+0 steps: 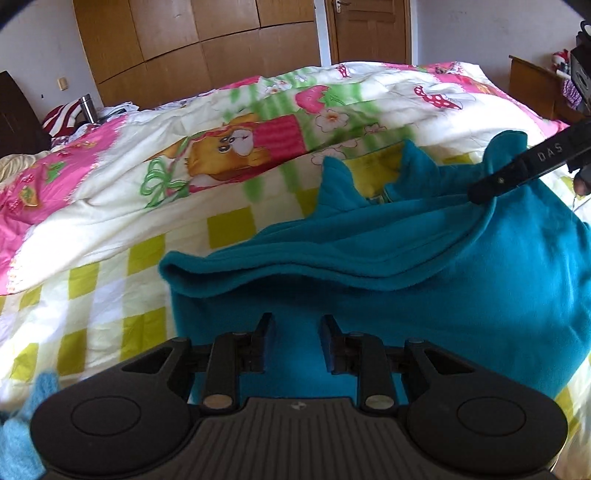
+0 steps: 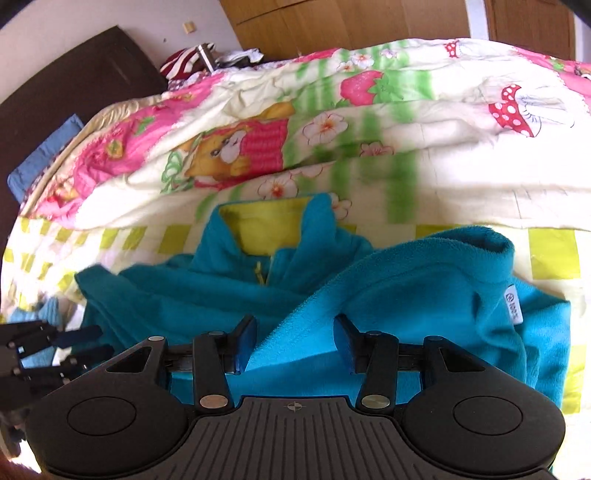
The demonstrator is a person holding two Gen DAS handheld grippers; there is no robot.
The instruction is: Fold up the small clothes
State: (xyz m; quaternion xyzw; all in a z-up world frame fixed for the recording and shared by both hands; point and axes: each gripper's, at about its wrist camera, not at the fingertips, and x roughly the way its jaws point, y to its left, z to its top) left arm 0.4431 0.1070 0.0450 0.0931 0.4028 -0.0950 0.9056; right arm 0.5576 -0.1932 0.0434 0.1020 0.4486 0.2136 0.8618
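A teal fleece jacket (image 1: pixel 424 280) with a yellow-lined collar (image 2: pixel 266 225) lies crumpled on the checked bed sheet (image 1: pixel 92 295). My left gripper (image 1: pixel 297 328) hovers open over the jacket's near hem, with fleece showing in the gap between its fingers. My right gripper (image 2: pixel 295 336) is open too, and a folded-over sleeve (image 2: pixel 424 273) with a white label (image 2: pixel 515 302) runs between its blue pads (image 2: pixel 245 343). In the left wrist view the right gripper (image 1: pixel 480 192) comes in from the right and its tip touches bunched fleece. The left gripper (image 2: pixel 88 341) shows at the jacket's left edge.
A bulky cartoon-print duvet (image 1: pixel 221 140) is heaped just behind the jacket. A light blue knitted item (image 1: pixel 22 424) lies on the sheet at the near left. A dark headboard (image 2: pixel 74 85), a wooden wardrobe (image 1: pixel 184 44) and a door (image 1: pixel 369 29) stand beyond the bed.
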